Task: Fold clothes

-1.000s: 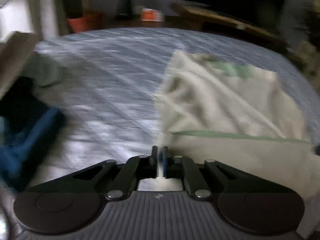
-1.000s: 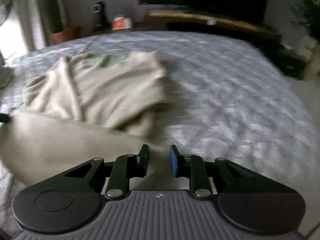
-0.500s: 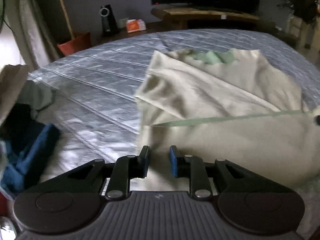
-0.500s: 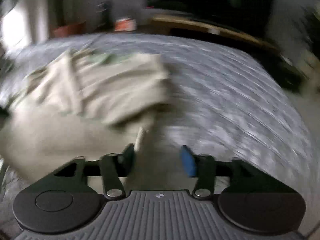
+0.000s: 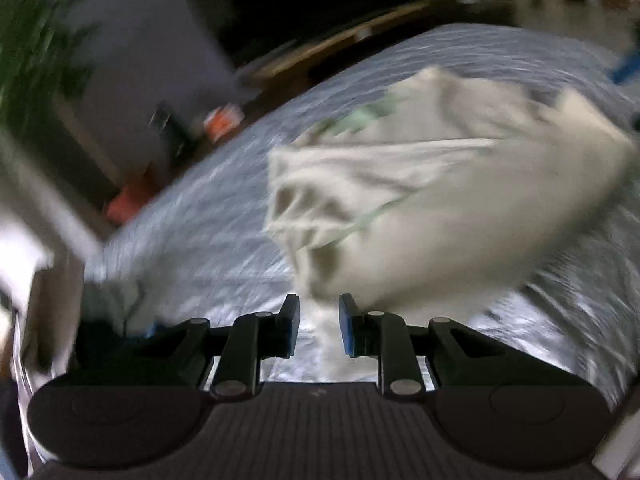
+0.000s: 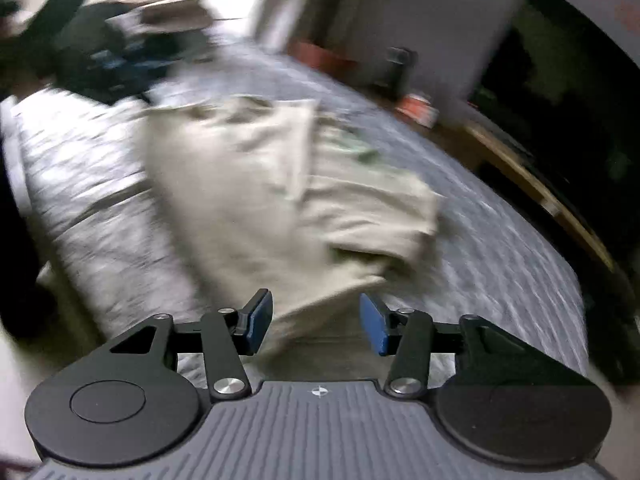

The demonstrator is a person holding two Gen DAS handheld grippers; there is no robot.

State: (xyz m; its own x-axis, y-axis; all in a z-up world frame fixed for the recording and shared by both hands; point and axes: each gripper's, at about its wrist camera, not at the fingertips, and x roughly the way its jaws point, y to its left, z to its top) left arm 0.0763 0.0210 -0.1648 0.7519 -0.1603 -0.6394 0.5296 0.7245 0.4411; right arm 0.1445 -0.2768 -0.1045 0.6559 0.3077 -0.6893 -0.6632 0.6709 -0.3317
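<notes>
A cream garment with pale green trim (image 5: 440, 200) lies partly folded on the grey quilted bed (image 5: 208, 216). It also shows in the right wrist view (image 6: 256, 200). My left gripper (image 5: 319, 330) is open, with the garment's near corner just beyond its fingertips. My right gripper (image 6: 316, 324) is open wide over the garment's near edge, holding nothing. Both views are blurred by motion.
A pile of dark and blue clothes (image 6: 116, 64) lies at the bed's far left corner. An orange pot (image 5: 128, 204), a dark speaker (image 6: 400, 64) and a wooden TV bench (image 6: 540, 196) stand beyond the bed.
My left gripper has opened and let go of the garment. My right gripper has opened wider. Both have swung and tilted, so the views are rotated.
</notes>
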